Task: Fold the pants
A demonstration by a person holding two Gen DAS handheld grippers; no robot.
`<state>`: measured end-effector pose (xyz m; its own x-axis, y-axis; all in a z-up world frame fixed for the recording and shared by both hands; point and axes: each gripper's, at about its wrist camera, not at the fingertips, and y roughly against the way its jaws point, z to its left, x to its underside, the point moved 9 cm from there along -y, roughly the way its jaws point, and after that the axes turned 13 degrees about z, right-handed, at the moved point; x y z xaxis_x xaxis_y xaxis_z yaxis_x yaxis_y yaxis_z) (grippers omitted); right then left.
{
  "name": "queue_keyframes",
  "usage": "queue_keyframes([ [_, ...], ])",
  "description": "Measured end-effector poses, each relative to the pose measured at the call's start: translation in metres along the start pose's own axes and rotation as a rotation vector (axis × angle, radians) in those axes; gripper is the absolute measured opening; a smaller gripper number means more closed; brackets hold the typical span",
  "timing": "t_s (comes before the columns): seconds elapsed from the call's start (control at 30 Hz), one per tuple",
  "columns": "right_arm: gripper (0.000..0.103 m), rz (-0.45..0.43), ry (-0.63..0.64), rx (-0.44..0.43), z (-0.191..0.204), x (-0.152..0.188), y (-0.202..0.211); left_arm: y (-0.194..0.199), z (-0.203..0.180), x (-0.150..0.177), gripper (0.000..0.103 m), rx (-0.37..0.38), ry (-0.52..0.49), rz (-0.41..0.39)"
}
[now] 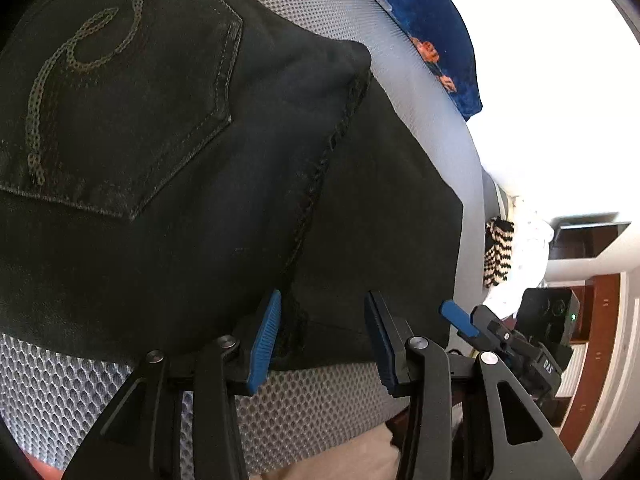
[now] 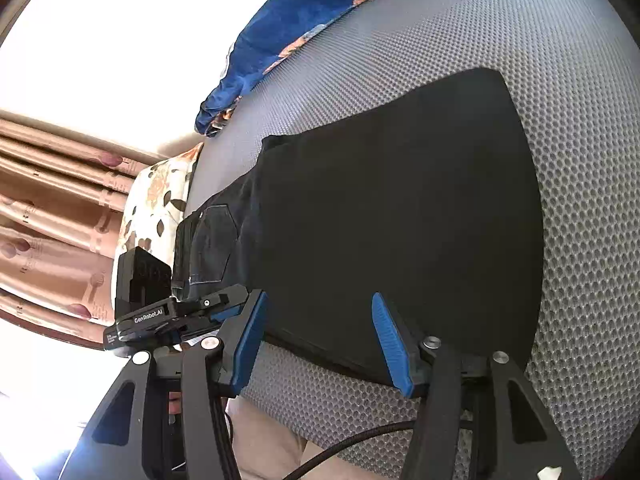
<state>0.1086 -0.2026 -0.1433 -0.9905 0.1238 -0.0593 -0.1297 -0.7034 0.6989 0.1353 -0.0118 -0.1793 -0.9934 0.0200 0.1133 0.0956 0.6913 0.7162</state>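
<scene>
Dark denim pants (image 1: 224, 184) lie folded flat on a grey mesh mattress (image 1: 304, 400). A back pocket (image 1: 116, 92) with looping stitching faces up at the left. A seam (image 1: 320, 176) runs down toward my left gripper (image 1: 322, 336), which is open and hovers over the pants' near edge; the fabric lies under the gap and the pads do not press on it. In the right wrist view the pants (image 2: 400, 208) stretch away as a smooth dark panel. My right gripper (image 2: 320, 340) stands open over their near edge with nothing pinched. Each gripper shows at the edge of the other's view.
A blue cloth with orange flowers (image 2: 280, 32) lies along the mattress's far edge. A floral pillow (image 2: 156, 200) and pinkish curtains (image 2: 52, 208) are at the left, and a striped cloth (image 1: 498, 252) hangs past the right edge. A person's beige trouser leg (image 2: 264, 444) is below.
</scene>
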Motion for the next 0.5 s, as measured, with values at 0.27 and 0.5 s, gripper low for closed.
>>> queue_keyframes([
  [0.27, 0.053, 0.009, -0.026, 0.004, -0.011, 0.001, -0.009, -0.015, -0.010, 0.005, 0.016, -0.094, -0.055, 0.005],
  [0.5, 0.053, 0.014, -0.019, 0.038, -0.009, 0.006, -0.009, -0.008, -0.013, 0.018, 0.009, -0.132, -0.099, -0.059],
])
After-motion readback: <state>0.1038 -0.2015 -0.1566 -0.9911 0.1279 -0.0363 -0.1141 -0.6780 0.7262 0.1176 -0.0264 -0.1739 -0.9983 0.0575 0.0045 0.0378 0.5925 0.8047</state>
